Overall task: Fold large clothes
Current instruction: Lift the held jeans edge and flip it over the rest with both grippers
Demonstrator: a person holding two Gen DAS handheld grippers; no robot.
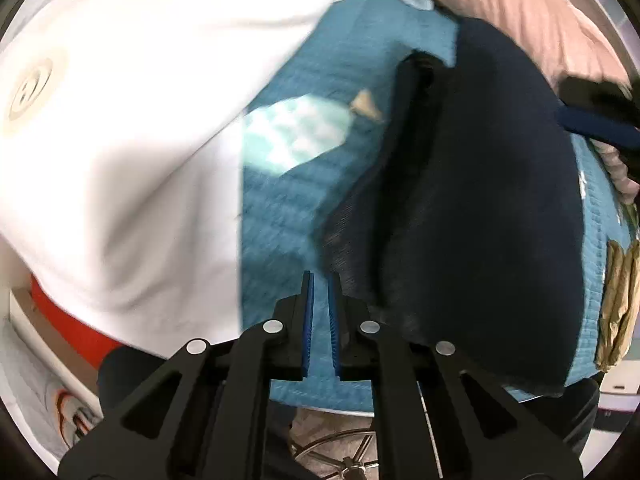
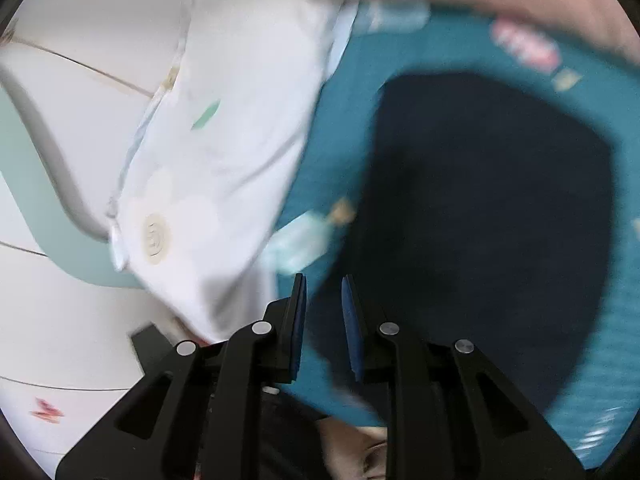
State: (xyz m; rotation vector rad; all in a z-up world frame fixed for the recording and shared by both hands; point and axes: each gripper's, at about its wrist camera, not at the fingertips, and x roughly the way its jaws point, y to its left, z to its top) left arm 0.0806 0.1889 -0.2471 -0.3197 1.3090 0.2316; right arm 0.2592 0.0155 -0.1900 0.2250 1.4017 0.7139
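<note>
Dark navy garment (image 1: pixel 472 200), folded into a thick pad, lying on the teal bedspread (image 1: pixel 280 216) ahead and to the right of the left claw (image 1: pixel 321 300); in the right wrist view the same garment (image 2: pixel 488 208) spread straight ahead and right of the right claw (image 2: pixel 323 300). A darker fold running down the garment's left side, its near edge just beside the left claw's right fingertip, contact not clear. White quilt (image 1: pixel 120 140) with faint flower prints heaped up and left of the left claw, overlapping the bedspread; likewise up and left of the right claw (image 2: pixel 224 160). Pink ribbed cloth (image 1: pixel 520 8) far ahead, beyond the garment. Pale patch (image 1: pixel 296 136) printed on the bedspread, ahead between quilt and garment. Left claw nearly closed, a thin gap between blue pads (image 1: pixel 309 320), nothing pinched. Right claw parted a little wider, nothing between its pads (image 2: pixel 352 328), hanging over the bedspread's near edge. Both views blurred.
</note>
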